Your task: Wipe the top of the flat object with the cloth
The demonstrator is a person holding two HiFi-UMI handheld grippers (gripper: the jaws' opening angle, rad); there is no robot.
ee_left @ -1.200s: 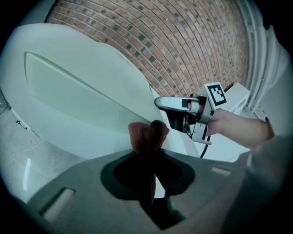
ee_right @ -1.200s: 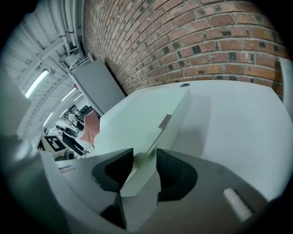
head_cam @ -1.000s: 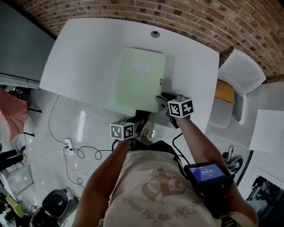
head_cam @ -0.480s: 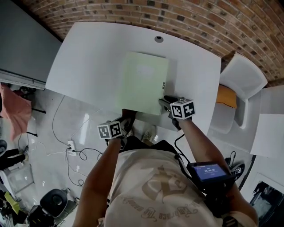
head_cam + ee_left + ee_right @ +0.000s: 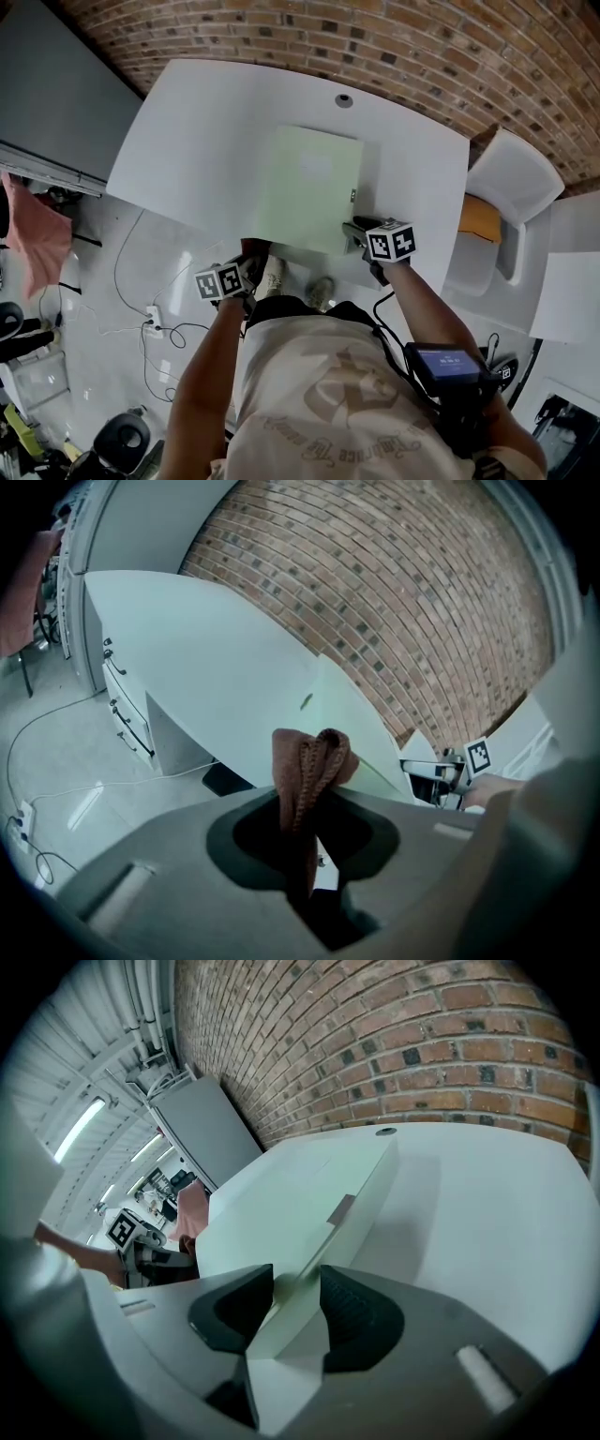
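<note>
A pale green flat object [image 5: 311, 186] lies on the white table [image 5: 197, 141], its near edge over the table's front edge. My right gripper [image 5: 354, 228] is shut on its near right corner; in the right gripper view the green slab [image 5: 309, 1251] runs away from between the jaws. My left gripper [image 5: 246, 267] hangs below the table's front edge, off the object's near left corner, shut on a brown cloth [image 5: 255, 247]. The folded cloth [image 5: 309, 766] sticks up from between the jaws in the left gripper view.
A brick wall [image 5: 375, 47] stands behind the table. A white chair [image 5: 511, 178] with an orange thing [image 5: 476, 217] stands to the right. Cables [image 5: 141, 309] lie on the floor at the left. A small round grommet [image 5: 344, 99] sits near the table's far edge.
My left gripper with the cloth has moved left and back off the object's near edge, below the table edge. The right gripper stays on the corner.
</note>
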